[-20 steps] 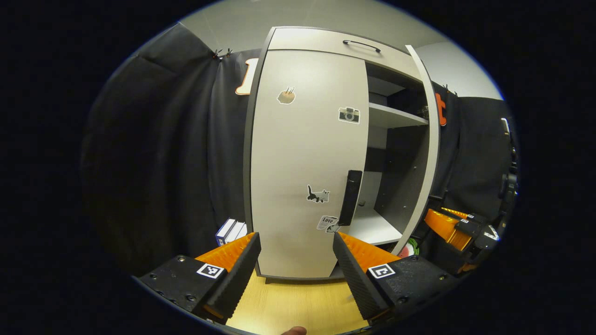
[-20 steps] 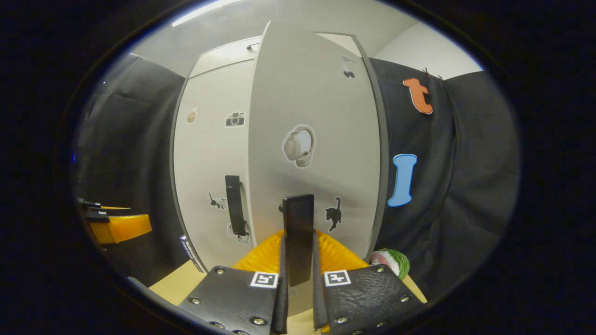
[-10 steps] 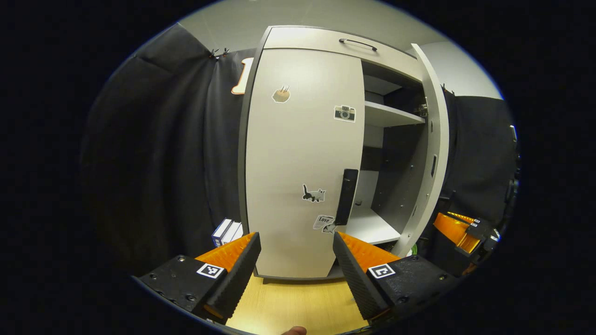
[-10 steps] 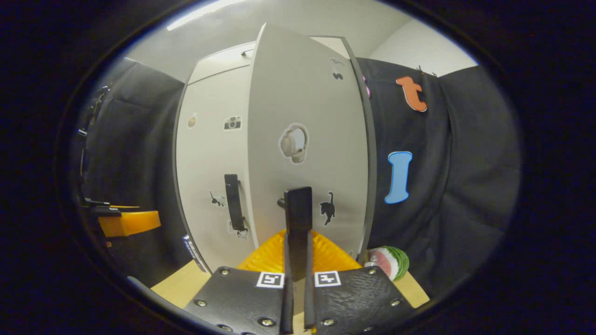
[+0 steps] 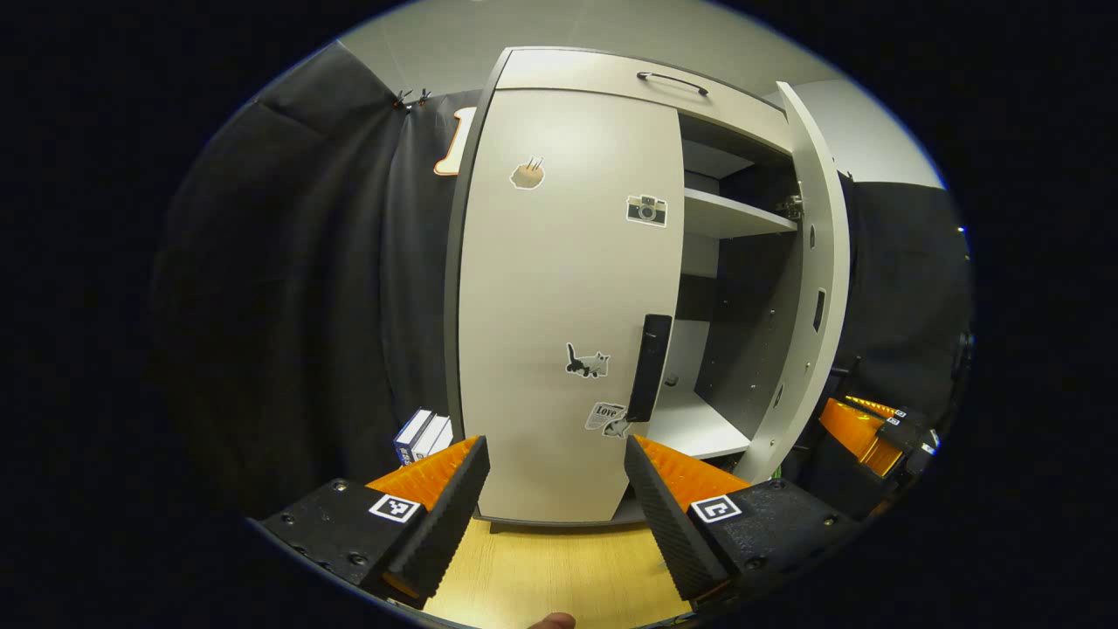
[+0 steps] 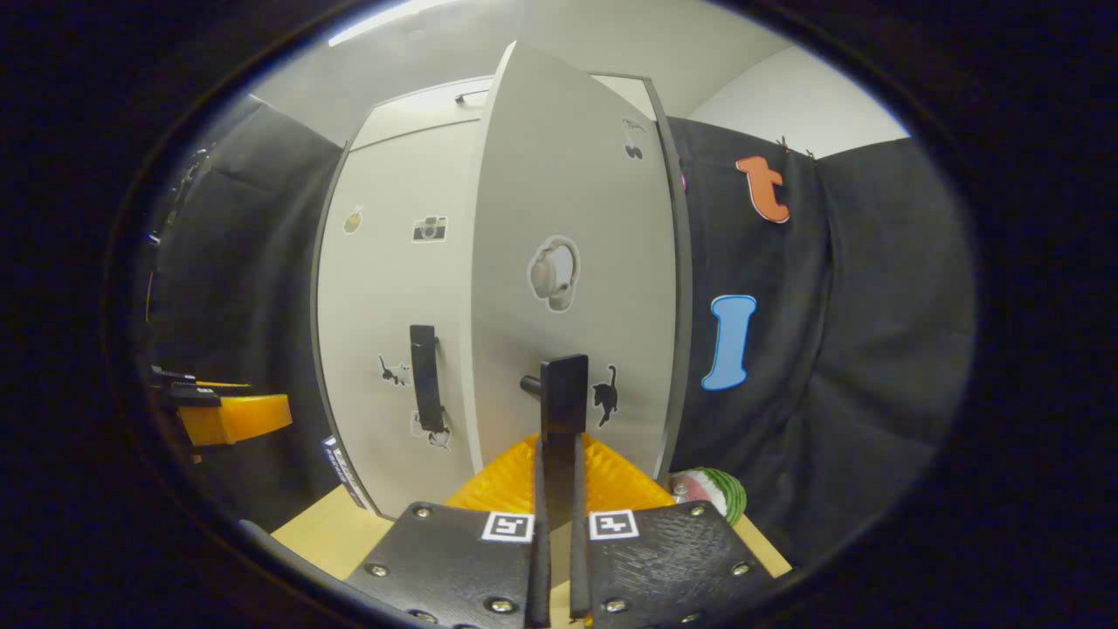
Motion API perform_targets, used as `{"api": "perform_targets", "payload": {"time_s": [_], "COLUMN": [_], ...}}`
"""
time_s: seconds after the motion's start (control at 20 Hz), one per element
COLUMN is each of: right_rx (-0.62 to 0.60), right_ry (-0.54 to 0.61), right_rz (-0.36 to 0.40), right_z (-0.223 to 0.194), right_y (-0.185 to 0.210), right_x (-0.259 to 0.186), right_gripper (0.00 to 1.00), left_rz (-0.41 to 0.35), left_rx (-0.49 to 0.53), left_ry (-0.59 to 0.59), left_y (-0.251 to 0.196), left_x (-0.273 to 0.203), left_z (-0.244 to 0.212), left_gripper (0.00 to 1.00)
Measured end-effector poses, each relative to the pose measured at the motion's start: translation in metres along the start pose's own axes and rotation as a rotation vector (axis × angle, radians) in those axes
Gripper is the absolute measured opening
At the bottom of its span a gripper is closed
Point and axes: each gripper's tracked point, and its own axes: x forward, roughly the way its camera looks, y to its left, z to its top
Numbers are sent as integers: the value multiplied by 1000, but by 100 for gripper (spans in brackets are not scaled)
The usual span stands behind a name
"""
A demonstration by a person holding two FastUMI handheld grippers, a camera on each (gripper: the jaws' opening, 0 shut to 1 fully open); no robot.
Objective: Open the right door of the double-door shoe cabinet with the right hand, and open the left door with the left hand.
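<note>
The grey shoe cabinet (image 5: 568, 288) stands ahead. Its left door (image 5: 559, 262) is closed and carries a black vertical handle (image 5: 650, 367). My left gripper (image 5: 555, 456) is open, a short way in front of that door, with the handle just above its right finger. The right door (image 5: 817, 253) stands swung out, baring the shelves (image 5: 734, 218). In the right gripper view, my right gripper (image 6: 556, 463) is shut on the right door's black handle (image 6: 563, 389). The left door's handle (image 6: 424, 377) and my left gripper (image 6: 229, 416) show to the left.
The cabinet stands on a light wooden floor (image 5: 559, 572). A blue-and-white box (image 5: 423, 433) leans by the cabinet's left foot. A watermelon-patterned ball (image 6: 714, 491) lies by the right door. A drawer with a black handle (image 5: 672, 81) tops the cabinet.
The right door has swung farther open, pulled by my right gripper, which still clamps its handle. My left gripper has stayed open and almost still before the left door.
</note>
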Motion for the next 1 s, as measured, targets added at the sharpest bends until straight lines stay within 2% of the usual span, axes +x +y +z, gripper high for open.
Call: {"api": "perform_targets", "payload": {"time_s": [0.25, 0.3, 0.4, 0.8, 0.85, 0.95, 1.0], "right_rx": [14, 15, 16, 21, 24, 22, 24], "right_ry": [-4, -8, -8, 16, 19, 40, 62], "right_rz": [-40, -55, -81, -170, -183, -227, -238], "right_z": [0, 0, 1, -1, -2, -9, -15], "right_y": [-11, -18, -32, -75, -81, -104, -114], "right_x": [-6, -10, -19, -32, -31, -31, -32], "right_gripper": [9, 9, 9, 8, 8, 8, 8], "left_rz": [6, 4, -1, -93, -103, -115, -116], "left_rx": [-1, -1, 0, 7, 9, 10, 10], "left_ry": [-1, 0, -1, 7, 10, 13, 14], "left_y": [3, 2, -2, -49, -54, -62, -65], "left_x": [4, 5, 9, 28, 30, 34, 36], "left_z": [1, 1, 1, -3, -4, -6, -6], "left_gripper": [97, 94, 97, 97, 94, 94, 97]}}
